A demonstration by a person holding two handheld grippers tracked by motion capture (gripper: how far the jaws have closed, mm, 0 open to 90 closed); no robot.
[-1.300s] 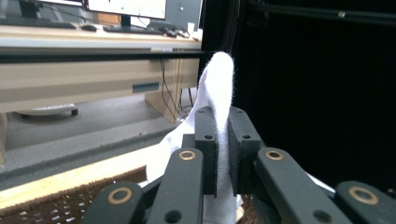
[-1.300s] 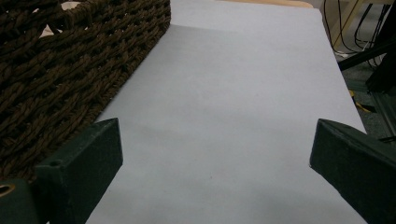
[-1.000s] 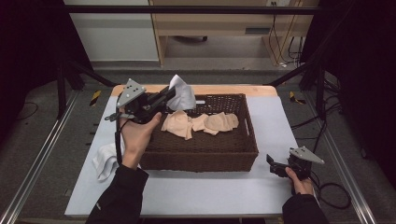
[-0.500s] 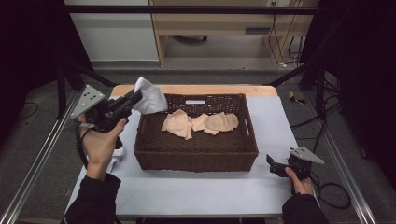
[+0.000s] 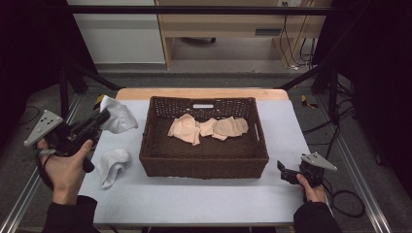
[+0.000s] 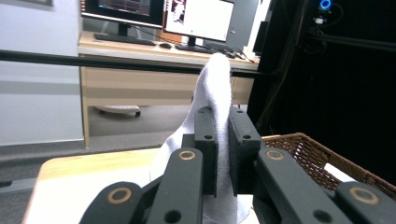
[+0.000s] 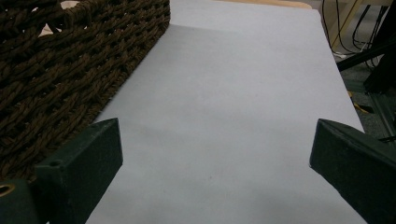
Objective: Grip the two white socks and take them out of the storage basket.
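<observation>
Left gripper (image 5: 99,120) is clamped on a white cotton sock (image 5: 118,114), held above the grey table's (image 5: 204,204) left side, clear of the dark woven wicker basket (image 5: 204,162). I'd lower it beside the other white sock (image 5: 111,164) before letting go. Right gripper (image 5: 282,170) sits jaws wide apart, nothing in them, near the basket's right corner; open table there, left edge close.

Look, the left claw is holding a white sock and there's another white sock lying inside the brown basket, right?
Not quite. The left claw does hold a white fabric sock, but the other white sock lies on the grey table, left of the brown woven wicker basket. The high view shows it.
</observation>
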